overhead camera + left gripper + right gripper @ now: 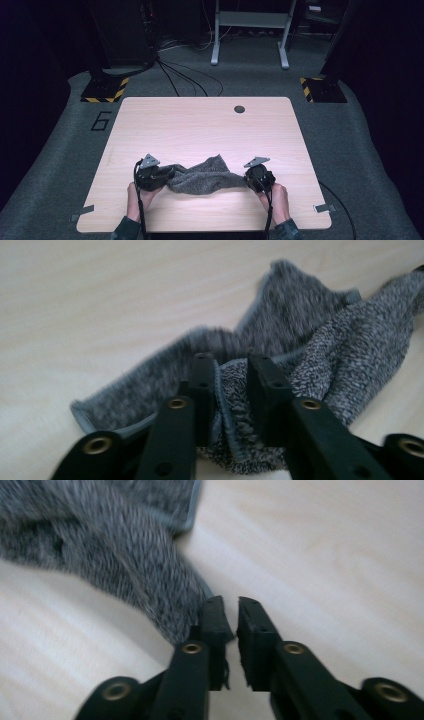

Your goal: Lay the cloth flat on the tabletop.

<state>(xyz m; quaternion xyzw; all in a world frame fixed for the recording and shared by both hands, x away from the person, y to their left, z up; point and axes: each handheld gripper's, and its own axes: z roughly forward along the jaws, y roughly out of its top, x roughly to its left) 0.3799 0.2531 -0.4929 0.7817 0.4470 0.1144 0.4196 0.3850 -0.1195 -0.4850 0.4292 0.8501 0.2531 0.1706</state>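
Looks like both claws are letting go so the grey knitted cloth [202, 176] settles on the bench [200, 120]: left claw [231, 365] slightly parted around a fold, right claw [229, 611] narrowly open, its corner slipping out.

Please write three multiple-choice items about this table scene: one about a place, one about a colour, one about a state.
1. Where does the cloth lie on the table?
A. near the front edge, between the two grippers
B. at the far edge, beside the dark round hole
C. on the floor

2. What colour is the cloth?
A. plain red
B. speckled grey
C. bright yellow

3. How does the cloth lie?
A. folded into a neat square
B. rolled into a tight tube
C. rumpled, with a raised fold in the middle

Answers:
1 A, because the high view shows it stretched from the left gripper to the right gripper.
2 B, because the left gripper view shows a grey and white knit.
3 C, because the high view shows uneven bunches and a peak at its centre.
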